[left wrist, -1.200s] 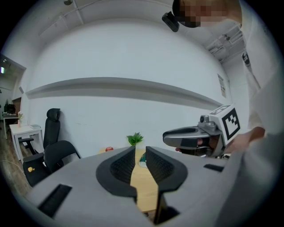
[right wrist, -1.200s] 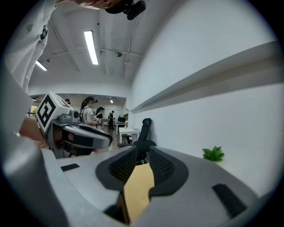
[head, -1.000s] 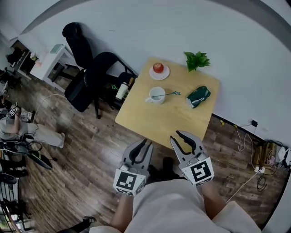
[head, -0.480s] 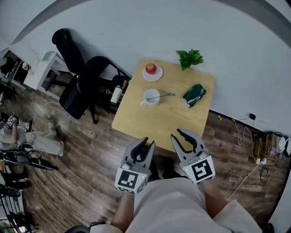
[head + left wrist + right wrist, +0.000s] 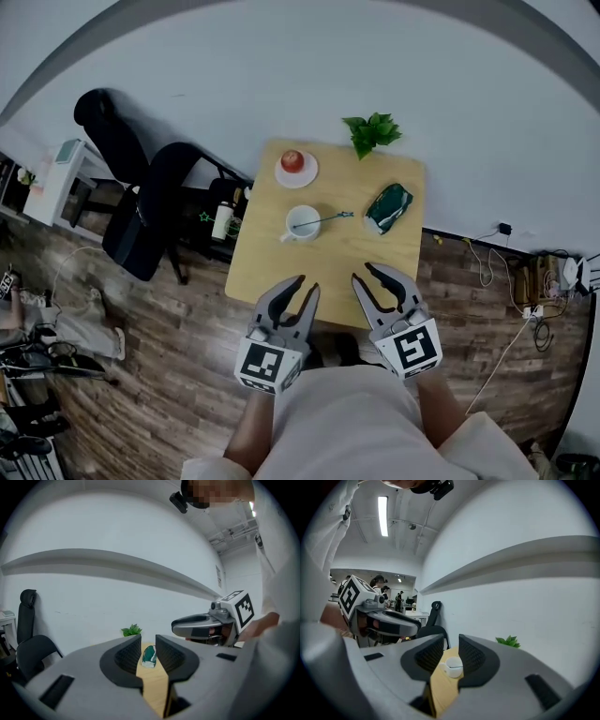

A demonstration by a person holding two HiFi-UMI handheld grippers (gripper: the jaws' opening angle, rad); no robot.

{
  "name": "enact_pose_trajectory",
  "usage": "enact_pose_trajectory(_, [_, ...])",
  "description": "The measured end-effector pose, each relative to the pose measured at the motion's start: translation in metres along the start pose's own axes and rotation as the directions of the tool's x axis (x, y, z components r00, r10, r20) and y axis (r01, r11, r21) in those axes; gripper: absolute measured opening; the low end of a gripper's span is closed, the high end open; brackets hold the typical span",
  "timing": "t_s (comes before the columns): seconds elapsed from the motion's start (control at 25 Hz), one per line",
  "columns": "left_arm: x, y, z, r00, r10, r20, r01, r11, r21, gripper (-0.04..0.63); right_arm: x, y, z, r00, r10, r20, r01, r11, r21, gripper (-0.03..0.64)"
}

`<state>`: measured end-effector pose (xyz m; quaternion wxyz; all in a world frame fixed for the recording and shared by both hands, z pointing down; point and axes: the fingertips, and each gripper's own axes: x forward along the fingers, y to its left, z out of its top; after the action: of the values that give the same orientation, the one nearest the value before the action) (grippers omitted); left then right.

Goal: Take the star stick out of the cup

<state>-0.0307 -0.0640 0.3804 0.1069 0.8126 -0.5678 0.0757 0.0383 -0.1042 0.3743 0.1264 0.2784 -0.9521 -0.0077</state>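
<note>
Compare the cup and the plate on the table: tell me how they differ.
The cup is deep with a handle; the plate is flat. The cup holds the star stick, which leans out over its rim; the plate bears an apple. The cup stands nearer the middle of the table, the plate by its far edge. Both are white and round.

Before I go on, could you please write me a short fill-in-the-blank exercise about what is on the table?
1. The star stick leans in the white ___.
2. The apple sits on a small ___.
3. In the head view, the green bag lies to the ___ of the star stick.

Missing words: cup; plate; right.
</note>
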Motion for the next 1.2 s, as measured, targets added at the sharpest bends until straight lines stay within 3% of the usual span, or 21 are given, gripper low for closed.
enact_pose_trajectory(0.64, [0.021,0.094,0.008,0.983,-0.186,-0.005,0.186,0.983,0.006,0.072,0.090,0.013,-0.007,0.981,-0.167,-0.103,0.174,0.982,0.068,0.100])
enact_pose_trajectory(1.2, [0.018,0.130,-0.017,0.953,-0.300,-0.047,0.299,0.954,-0.012,0.074,0.119,0.005,-0.055,0.918,-0.337,-0.212,0.366,0.923,0.118,0.101])
